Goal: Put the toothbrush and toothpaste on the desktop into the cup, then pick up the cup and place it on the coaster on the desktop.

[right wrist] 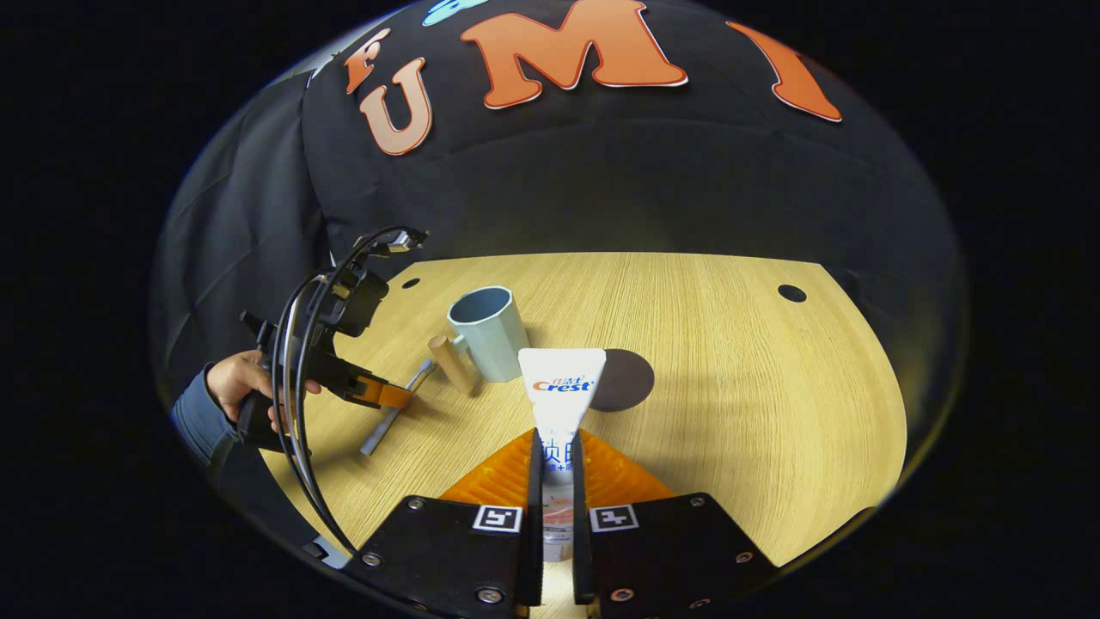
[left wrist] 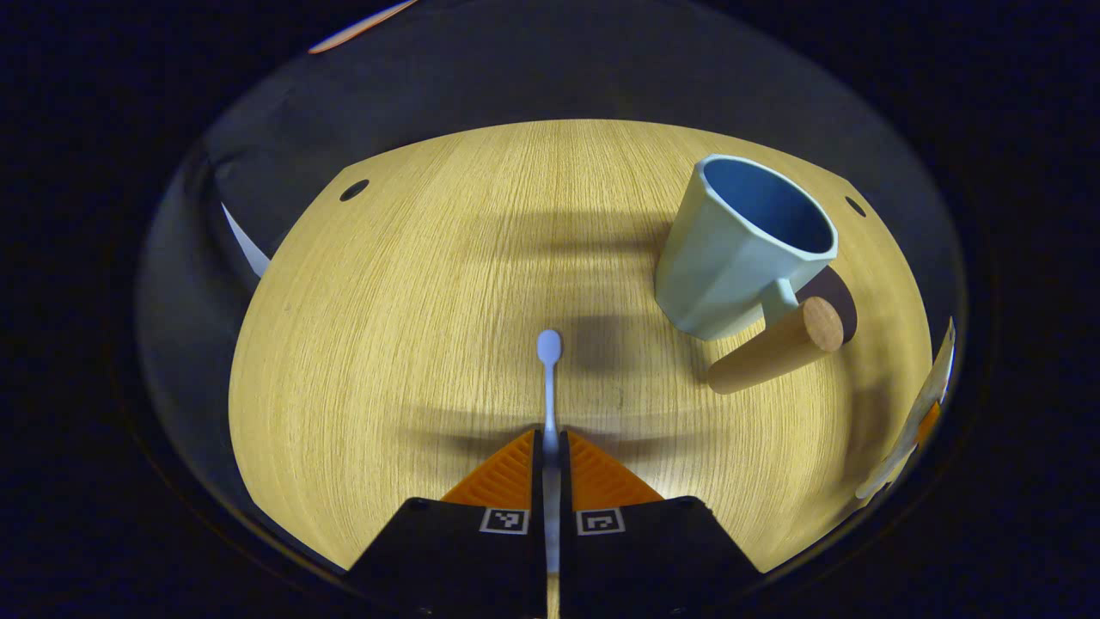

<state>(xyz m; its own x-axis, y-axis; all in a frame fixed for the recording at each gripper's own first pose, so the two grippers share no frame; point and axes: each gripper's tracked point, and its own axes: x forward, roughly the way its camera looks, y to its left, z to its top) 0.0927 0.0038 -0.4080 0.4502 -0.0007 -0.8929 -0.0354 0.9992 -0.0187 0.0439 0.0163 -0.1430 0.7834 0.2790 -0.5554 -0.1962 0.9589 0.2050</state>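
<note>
A: What has the left tool got?

B: It is clenched on the toothbrush. In the left gripper view both fingers press the thin handle between them, and the head sticks out straight ahead of the tips, above the counter.

A: And where is the cup from there?

B: Ahead and off to the right of that tool, standing on the counter with its mouth open. Its wooden handle points back toward the tool's right side. The brush head is well short of the cup.

A: The right tool?

B: Clamped on the toothpaste. In the right gripper view the tube runs forward between the two fingers, flat crimped end farthest out, lifted off the counter.

A: Can you see the coaster?

B: Yes, a dark round disc lying flat just ahead of the right tool, a little to its right, partly hidden behind the tube's wide end. In that same view the cup stands ahead and to the left, near the coaster but apart from it.

A: Anything else out that way?

B: Farther left, a hand in a dark sleeve holds the other tool low over the counter, with the toothbrush slanting out from its fingers and the brush end close to the cup's wooden handle.
</note>
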